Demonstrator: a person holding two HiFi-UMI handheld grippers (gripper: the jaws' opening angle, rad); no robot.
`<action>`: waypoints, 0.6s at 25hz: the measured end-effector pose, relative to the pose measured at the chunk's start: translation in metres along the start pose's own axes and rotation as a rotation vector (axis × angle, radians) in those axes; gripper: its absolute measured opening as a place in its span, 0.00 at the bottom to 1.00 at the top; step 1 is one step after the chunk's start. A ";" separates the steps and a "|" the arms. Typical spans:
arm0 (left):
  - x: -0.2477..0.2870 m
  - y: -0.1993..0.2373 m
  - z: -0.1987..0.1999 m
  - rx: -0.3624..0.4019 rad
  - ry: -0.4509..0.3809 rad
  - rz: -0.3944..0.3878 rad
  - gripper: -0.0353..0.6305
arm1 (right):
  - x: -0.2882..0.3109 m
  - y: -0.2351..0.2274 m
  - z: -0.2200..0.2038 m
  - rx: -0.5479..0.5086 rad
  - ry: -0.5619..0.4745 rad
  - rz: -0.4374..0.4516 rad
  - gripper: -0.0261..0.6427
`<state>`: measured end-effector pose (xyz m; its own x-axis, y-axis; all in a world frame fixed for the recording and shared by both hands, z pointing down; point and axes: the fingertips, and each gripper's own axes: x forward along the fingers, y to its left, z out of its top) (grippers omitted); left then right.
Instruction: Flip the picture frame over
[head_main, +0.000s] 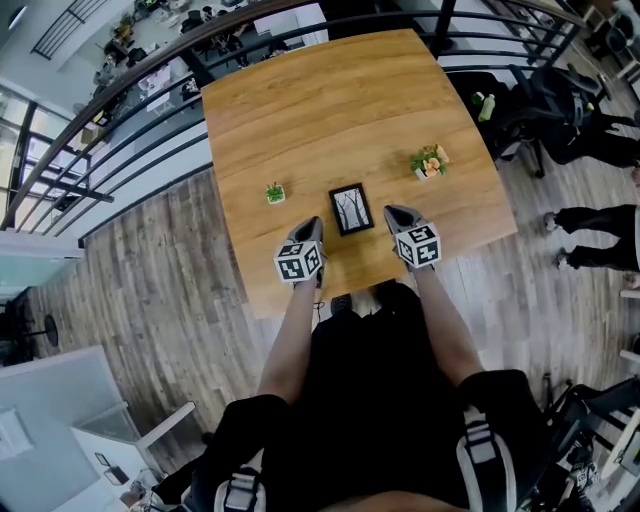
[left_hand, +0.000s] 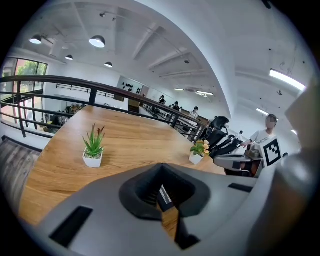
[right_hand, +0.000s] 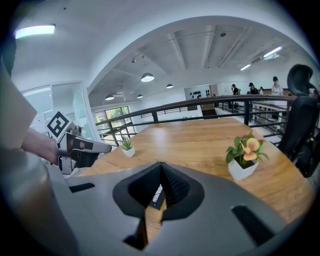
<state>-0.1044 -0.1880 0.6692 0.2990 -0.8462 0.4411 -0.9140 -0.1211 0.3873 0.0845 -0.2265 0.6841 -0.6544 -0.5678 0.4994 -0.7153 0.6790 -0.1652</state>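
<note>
Lying flat and picture side up on the wooden table (head_main: 330, 100), the black picture frame (head_main: 351, 209) sits between the two grippers' tips, touching neither. The left gripper (head_main: 311, 226) and right gripper (head_main: 395, 214) both have their jaws pressed together, holding nothing, at the table's near edge.
</note>
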 end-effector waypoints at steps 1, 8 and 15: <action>-0.001 0.001 0.002 0.002 -0.003 0.000 0.08 | -0.001 0.001 0.001 0.000 -0.004 -0.004 0.05; -0.005 0.004 0.008 0.010 -0.012 -0.013 0.09 | -0.006 0.001 0.000 0.006 -0.009 -0.037 0.05; -0.006 0.003 0.010 0.020 -0.012 -0.035 0.08 | -0.009 0.008 0.002 -0.003 -0.008 -0.053 0.05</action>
<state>-0.1111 -0.1881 0.6597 0.3281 -0.8474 0.4175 -0.9081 -0.1611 0.3866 0.0838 -0.2172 0.6767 -0.6178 -0.6063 0.5007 -0.7479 0.6496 -0.1363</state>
